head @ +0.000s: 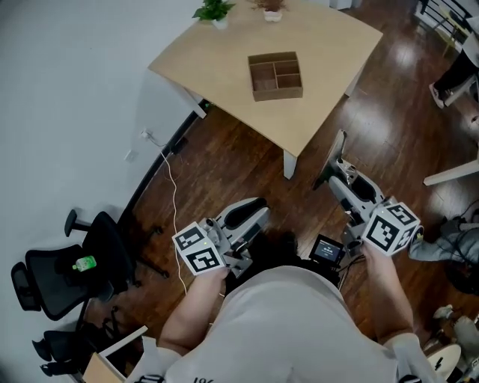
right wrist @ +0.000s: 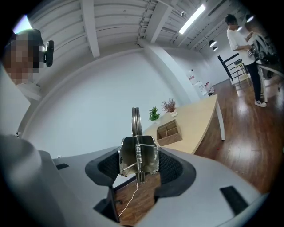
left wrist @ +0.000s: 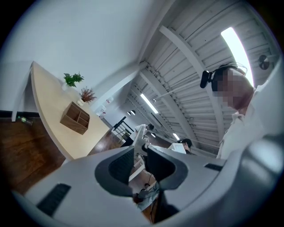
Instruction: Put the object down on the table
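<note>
Head view: the counter (head: 217, 56) lies beyond both grippers across wooden floor (head: 224, 168), with a wooden divider box (head: 275, 75) near its middle and plants (head: 214, 10) at its far edge.

Left gripper view: the left gripper (left wrist: 140, 165) has its jaws narrowly apart, with only background between them.

Right gripper view: the right gripper (right wrist: 138, 162) has its jaws clamped on a metal spring clip (right wrist: 137, 150), short of the counter.

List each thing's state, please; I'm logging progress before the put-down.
left gripper: open, nothing between its jaws.
right gripper: shut on the metal spring clip.
metal spring clip: held clear of the table, not yet set down.
wooden box: upright on the table, compartments empty.
</note>
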{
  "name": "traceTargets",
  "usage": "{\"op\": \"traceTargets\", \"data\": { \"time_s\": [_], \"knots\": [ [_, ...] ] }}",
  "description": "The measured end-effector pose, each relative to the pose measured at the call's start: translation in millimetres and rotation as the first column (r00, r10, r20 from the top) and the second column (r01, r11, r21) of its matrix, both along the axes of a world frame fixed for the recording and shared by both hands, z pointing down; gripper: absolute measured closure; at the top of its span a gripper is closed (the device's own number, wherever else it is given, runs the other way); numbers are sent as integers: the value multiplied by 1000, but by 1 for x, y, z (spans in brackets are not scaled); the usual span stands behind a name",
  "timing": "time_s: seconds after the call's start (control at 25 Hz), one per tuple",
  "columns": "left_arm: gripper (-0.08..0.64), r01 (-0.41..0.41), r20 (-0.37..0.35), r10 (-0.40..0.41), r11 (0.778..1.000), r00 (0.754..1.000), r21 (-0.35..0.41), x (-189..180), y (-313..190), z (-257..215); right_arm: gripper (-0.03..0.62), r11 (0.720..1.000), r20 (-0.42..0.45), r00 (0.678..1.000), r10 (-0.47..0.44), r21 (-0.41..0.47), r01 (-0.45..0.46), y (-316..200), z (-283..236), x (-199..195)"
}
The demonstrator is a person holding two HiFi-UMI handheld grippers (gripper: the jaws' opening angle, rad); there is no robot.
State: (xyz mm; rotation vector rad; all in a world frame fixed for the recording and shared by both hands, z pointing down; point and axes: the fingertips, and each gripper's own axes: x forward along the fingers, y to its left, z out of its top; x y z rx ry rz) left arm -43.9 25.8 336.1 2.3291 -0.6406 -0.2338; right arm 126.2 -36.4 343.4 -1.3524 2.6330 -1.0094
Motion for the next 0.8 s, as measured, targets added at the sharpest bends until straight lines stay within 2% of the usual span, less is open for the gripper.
{"op": "traceTargets", "data": {
  "time_s": [0.24,0.4,0.68,0.8],
  "knots": [
    [474,-20,-7,20,1000,1000,-18,3,-41,9,360,1000,-17,1000,9,-21,-9,-37,11,-2],
    [474,-47,-15,46,998,999,-37,0,-100,23,360,999,-37,999,34,-36,-36,-90,23,-6],
    [474,-106,-15,106,994,994,-24,-3,-116,17,359,994,-70,993,99,-40,-102,-95,22,-2],
    [474,-118,-15,118,993,993,-29,-12,-147,20,359,993,-84,991,106,-46,-110,-122,27,-12]
  ]
}}
